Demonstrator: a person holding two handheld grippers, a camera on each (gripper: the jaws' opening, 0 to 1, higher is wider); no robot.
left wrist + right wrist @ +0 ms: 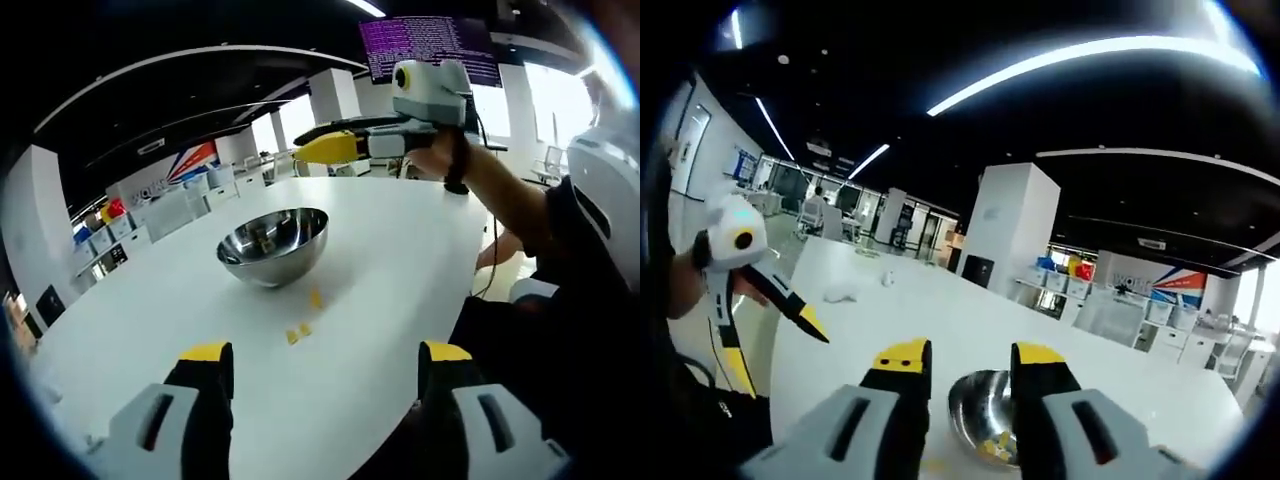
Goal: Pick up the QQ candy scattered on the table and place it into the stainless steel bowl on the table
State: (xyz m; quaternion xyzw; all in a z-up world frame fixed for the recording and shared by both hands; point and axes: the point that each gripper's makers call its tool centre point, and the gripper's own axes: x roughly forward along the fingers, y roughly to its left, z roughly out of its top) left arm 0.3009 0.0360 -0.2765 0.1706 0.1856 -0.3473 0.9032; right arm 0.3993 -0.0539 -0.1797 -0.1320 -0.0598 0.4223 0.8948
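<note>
Three candies [303, 321] beside bowl [273, 244], perhaps more inside.

This is a large open-plan office. A long white surface [380, 250] runs through a hall with a dark ceiling and strip lights [1080, 60], white square pillars [1010, 225], low white cabinets [180, 205] and a wall screen [430, 45] full of text.
</note>
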